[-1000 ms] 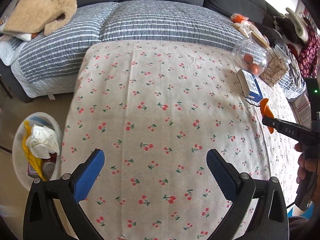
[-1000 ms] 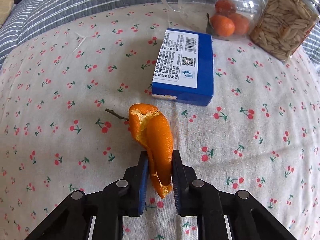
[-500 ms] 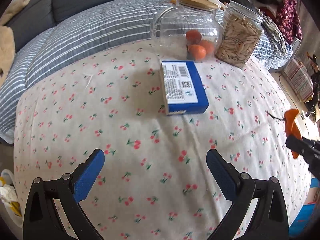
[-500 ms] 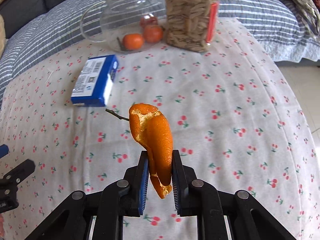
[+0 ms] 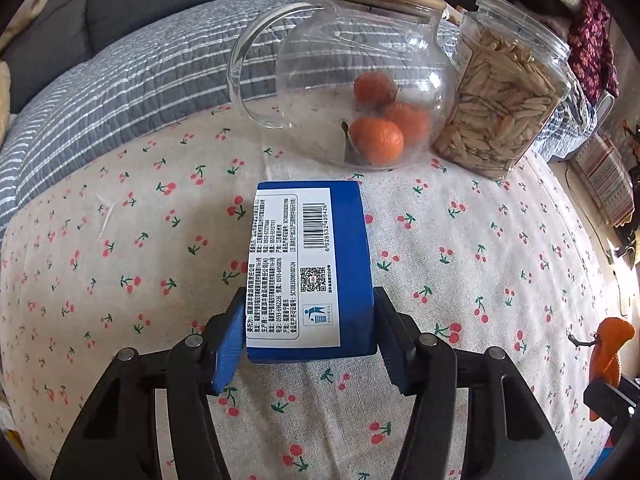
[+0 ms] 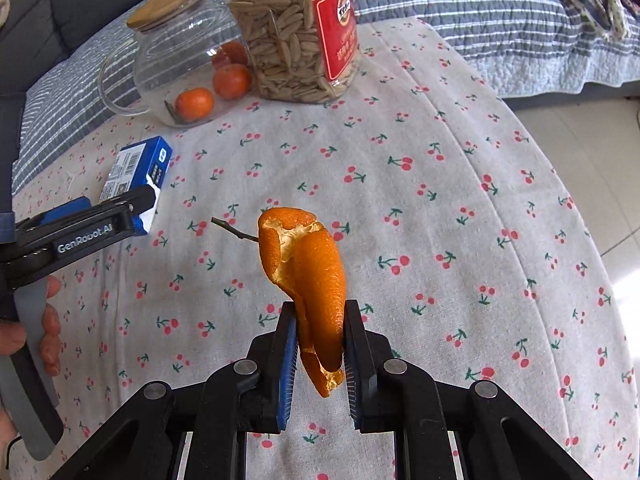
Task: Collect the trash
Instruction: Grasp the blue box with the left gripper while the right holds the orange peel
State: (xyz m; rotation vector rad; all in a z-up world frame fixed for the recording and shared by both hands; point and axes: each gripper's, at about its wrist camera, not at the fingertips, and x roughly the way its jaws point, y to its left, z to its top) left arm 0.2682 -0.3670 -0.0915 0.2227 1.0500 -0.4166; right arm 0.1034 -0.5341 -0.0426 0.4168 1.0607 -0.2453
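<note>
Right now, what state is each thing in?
Left gripper: fingers closing around blue box, which lies flat.
Right gripper: shut on orange peel.
Glass teapot: lidded, upright, holds oranges.
Seed jar: upright, nearly full.

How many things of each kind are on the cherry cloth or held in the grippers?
Blue box: 1
Orange peel: 1
Glass teapot: 1
Whole oranges: 3
Seed jar: 1
Total: 7

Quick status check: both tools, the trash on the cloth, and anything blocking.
Left tool closing around blue box. Right tool shut on orange peel. Glass teapot and seed jar beyond, clear of the grab.
</note>
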